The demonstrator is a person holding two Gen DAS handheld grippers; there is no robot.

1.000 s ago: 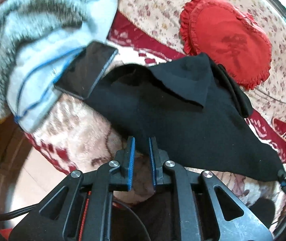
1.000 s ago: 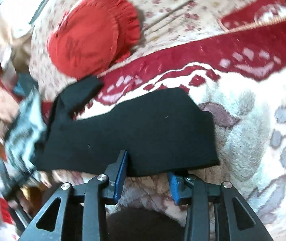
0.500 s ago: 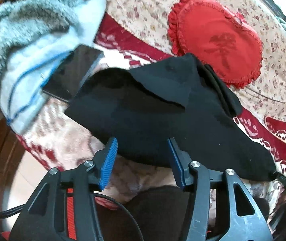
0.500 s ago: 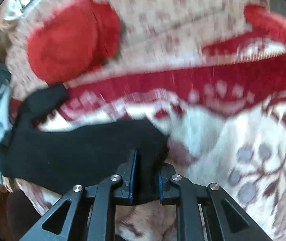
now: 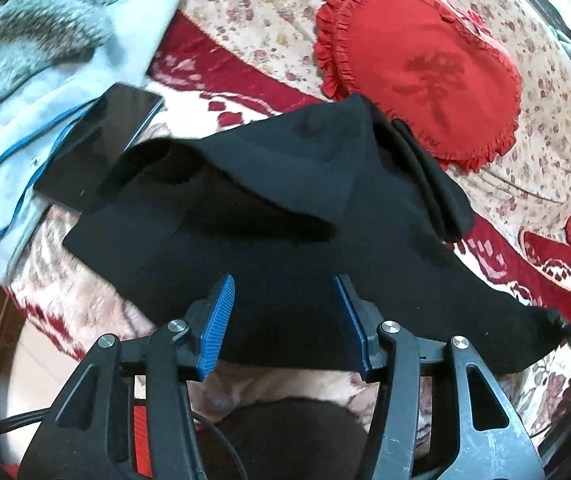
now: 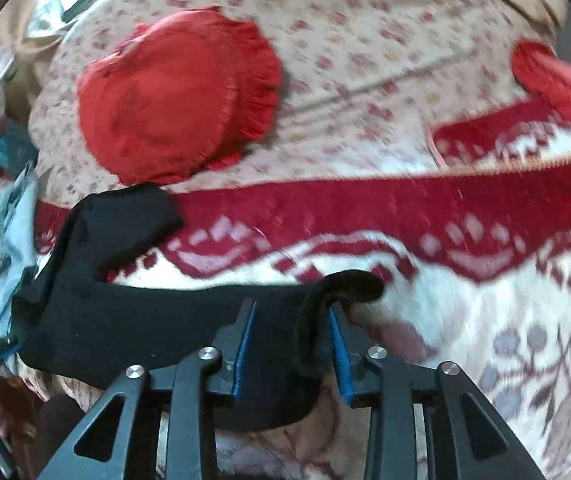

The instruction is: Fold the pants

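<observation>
1. Black pants [image 5: 285,216] lie spread across the patterned red and cream blanket [image 5: 221,56], partly folded, one flap turned over on top
2. Left gripper [image 5: 283,320] sits at the near edge of the pants, blue pads wide apart, the cloth lying between them ungripped
3. Right gripper [image 6: 291,340] has a bunched end of the pants [image 6: 133,320] between its pads; whether it really pinches the cloth, I cannot tell
4. A red heart-shaped cushion [image 5: 421,60] rests just beyond the pants
5. A dark phone [image 5: 97,148] lies on pale blue fabric [image 5: 25,136] at the left, its corner touching the pants
</observation>
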